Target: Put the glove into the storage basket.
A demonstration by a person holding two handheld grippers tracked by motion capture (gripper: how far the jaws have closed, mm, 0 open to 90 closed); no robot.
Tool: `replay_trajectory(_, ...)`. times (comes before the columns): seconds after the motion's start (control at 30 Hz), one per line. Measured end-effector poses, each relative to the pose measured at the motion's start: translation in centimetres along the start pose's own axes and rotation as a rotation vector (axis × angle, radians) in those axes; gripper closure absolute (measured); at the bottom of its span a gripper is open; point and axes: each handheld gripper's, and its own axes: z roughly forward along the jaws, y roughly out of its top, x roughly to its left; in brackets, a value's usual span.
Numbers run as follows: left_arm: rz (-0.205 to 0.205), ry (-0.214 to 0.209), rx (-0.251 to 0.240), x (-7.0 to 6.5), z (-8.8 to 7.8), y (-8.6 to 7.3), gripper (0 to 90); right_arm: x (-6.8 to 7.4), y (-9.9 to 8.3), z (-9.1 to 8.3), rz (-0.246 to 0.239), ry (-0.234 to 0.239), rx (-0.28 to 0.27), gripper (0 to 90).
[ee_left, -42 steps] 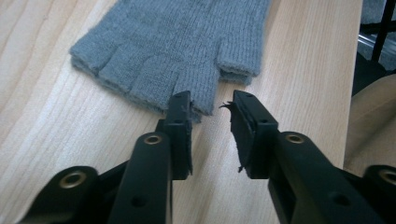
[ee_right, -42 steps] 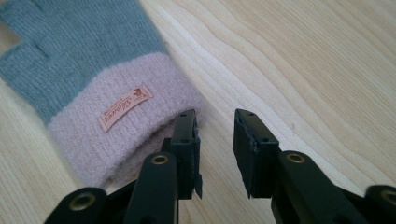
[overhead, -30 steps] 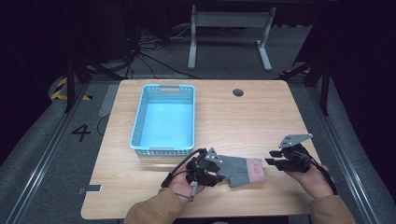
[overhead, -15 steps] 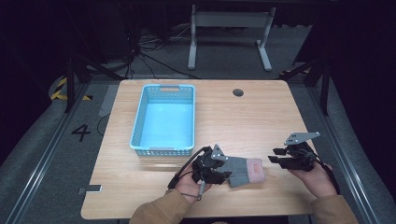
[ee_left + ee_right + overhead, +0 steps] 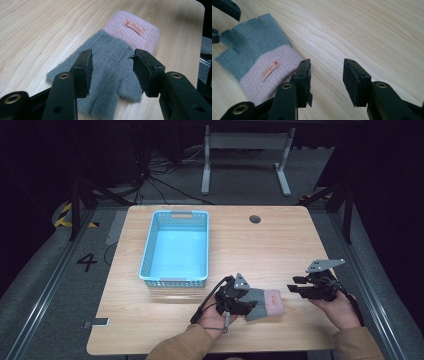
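Wooden table (image 5: 300, 245) in a dark room: the glove (image 5: 265, 304) lies flat near your edge, free of both grippers.

Your left gripper (image 5: 239, 306) sits over the glove's grey finger end, its jaws about half apart and just now opening, with the knit under them but not pinched. Your right gripper (image 5: 296, 289) hovers just beside the pink cuff (image 5: 268, 75), jaws spread wide, also just opening, bare wood between them. So by the look of it the glove has been laid out and let go, and if it belongs in the blue basket (image 5: 172, 281), that carry is still ahead. The basket stands empty, near the glove on your left. Nothing lies between them, and the table's cable hole (image 5: 255, 219) is well away.
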Motion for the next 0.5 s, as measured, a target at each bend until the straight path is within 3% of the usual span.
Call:
replay_trajectory(0.23, 0.015, 0.01, 0.033, 0.0, 1.9, -0.3, 44.8, 0.0, -0.2, -0.1, 0.005, 0.001, 0.002, 58.5)
replay_trajectory(0.5, 0.051, -0.028, 0.03, 0.2, 2.7, -0.5, 35.9, 0.2, -0.4, 0.1, 0.0, 0.013, 0.002, 57.6)
